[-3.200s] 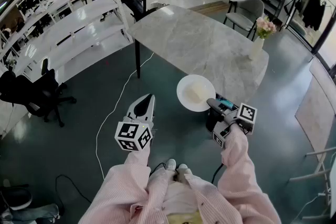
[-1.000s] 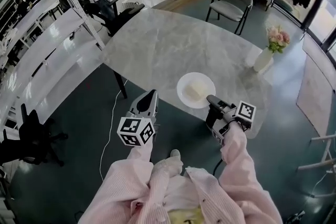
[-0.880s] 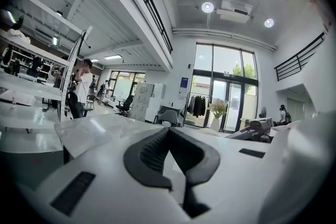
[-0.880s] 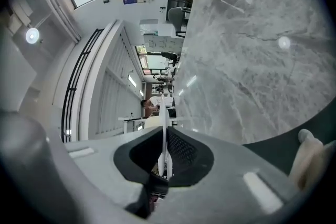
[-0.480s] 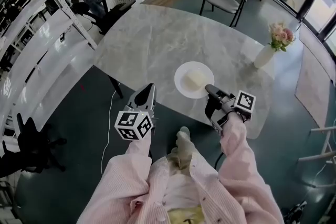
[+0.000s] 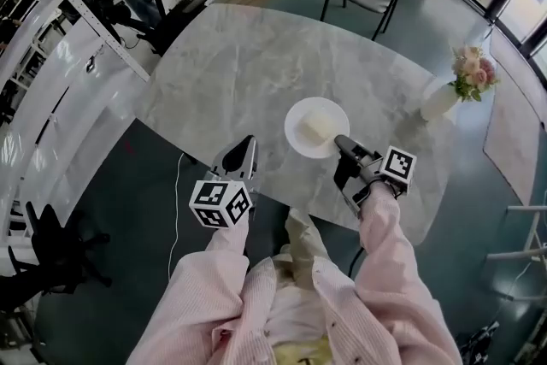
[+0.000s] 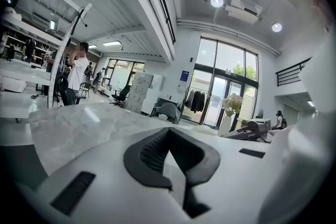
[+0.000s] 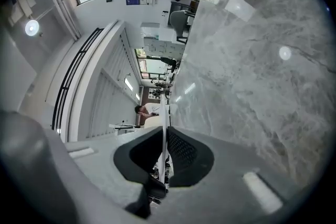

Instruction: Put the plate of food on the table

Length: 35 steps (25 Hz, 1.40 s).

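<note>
Judging by its look, the white plate (image 6: pixel 296 115) is glazed ceramic: stiff, smooth, fairly weighty for a one-sided hold, and breakable if it meets stone hard. It sits level over the near part of the marble surface (image 6: pixel 248 55), a little in from the edge closest to the person; whether its base already rests on the stone or hangs just above it cannot be told from the head view. A pale, blocky piece of food (image 6: pixel 315 128) lies loose near the plate's middle and would likely slide if the plate tipped, so the plate wants to be kept flat. The only place to take hold is the thin rim, and that is where the right gripper (image 6: pixel 340 142) has it, on the side nearest the person: the right gripper view shows the rim edge-on as a thin white line pinched between the two dark pads. A hold that far out leaves the plate's weight levering on the slick glaze, so a slow, level lowering seems wise. The left gripper (image 6: pixel 246 146) hangs off to the plate's left over the surface's edge, its jaws together and nothing between them. A vase of pink flowers (image 6: pixel 453 90) stands well apart, at the far right of the surface.
</note>
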### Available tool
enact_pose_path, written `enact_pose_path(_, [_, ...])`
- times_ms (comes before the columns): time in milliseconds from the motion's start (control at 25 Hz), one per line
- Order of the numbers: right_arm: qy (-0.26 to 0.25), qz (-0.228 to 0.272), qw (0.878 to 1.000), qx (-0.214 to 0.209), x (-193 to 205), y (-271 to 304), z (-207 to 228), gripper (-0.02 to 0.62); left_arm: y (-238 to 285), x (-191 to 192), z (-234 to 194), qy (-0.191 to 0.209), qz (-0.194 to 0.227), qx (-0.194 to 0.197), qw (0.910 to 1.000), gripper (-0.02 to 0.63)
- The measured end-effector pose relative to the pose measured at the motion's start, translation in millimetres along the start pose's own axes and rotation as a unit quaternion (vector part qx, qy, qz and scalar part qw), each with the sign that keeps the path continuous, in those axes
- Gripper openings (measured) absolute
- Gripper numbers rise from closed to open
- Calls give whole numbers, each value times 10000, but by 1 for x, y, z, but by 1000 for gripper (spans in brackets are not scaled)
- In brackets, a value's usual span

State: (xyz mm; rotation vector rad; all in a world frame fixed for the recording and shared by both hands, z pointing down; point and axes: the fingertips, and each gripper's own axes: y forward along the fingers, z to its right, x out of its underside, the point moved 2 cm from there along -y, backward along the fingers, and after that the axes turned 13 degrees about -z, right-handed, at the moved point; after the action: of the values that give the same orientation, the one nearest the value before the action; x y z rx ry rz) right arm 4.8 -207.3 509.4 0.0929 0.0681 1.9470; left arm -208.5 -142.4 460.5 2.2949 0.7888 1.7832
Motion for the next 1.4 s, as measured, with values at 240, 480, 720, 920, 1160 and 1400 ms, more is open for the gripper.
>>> enact_pose_path(240, [24,93,9999,63,-45,22,16,17,61,-13,-15,-133,-255,138,9995,-5])
enact_pose_path(480, [-12,122,9998,173,-89,41,37,17,117,-16,-25,-284,-537,218,9979,-5])
enact_pose_path(720, [85,184,9993,311,-108,48,58,17,149,-5,-28,-414,-872,253,9950,-5])
enact_pose_path(920, [114,314,9991,262,-129,58,73,17,179,2,-32,-532,-1061,241,9926,-5])
enact_pose_path(1160, [271,489,9967,584,-139,59,93,17,200,12,-33,-655,-1265,324,9893,-5])
enact_pose_path(1400, [403,652,9939,791,-149,67,109,17,223,25,-42,-711,-1520,425,9849,-5])
